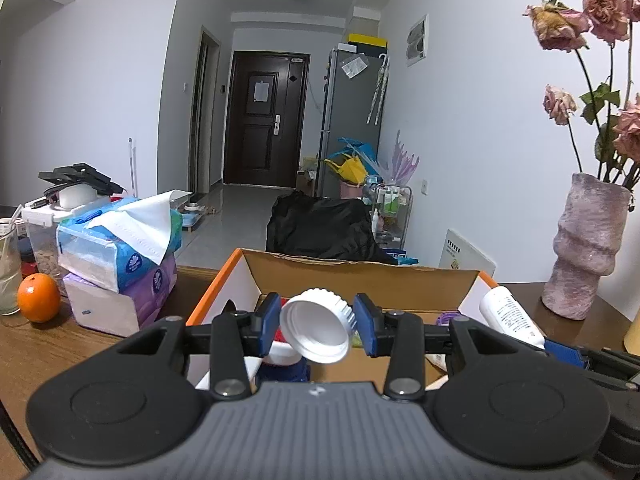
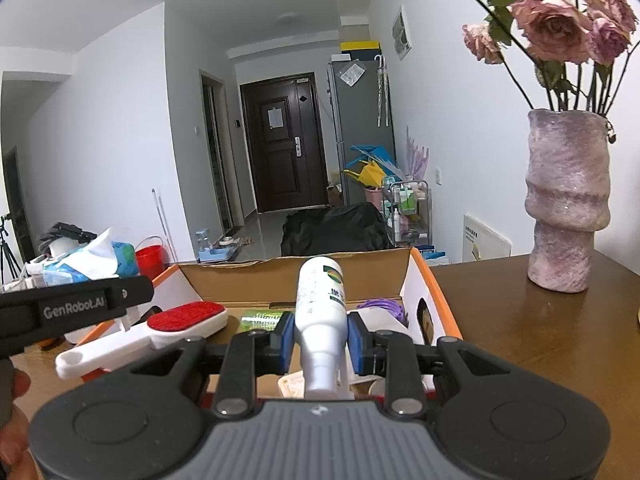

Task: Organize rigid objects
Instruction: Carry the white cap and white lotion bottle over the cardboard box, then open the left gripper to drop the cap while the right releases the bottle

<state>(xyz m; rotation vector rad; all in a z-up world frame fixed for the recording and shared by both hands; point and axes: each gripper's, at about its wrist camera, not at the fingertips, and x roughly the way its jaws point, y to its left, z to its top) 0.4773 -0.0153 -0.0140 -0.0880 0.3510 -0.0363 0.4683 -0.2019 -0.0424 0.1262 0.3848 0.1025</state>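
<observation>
Left jaws gripping 1 white cap (image 1: 316,326), right jaws gripping 1 white bottle (image 2: 320,312), prob. over box (image 2: 296,280).

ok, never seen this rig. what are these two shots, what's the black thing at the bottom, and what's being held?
No robot arm here: a person carries a handheld two-finger gripper in each hand, and each has a fisheye camera looking forward along its fingers. The black shape at the bottom of each picture is the gripper's own body.

Left wrist view: the left gripper is shut on a white cap, held over an open cardboard box on a brown table.

Right wrist view: the right gripper is shut on a white bottle over the same box, which already holds a red lint brush.

Also on the table: tissue packs, an orange and a vase of dried roses.
</observation>
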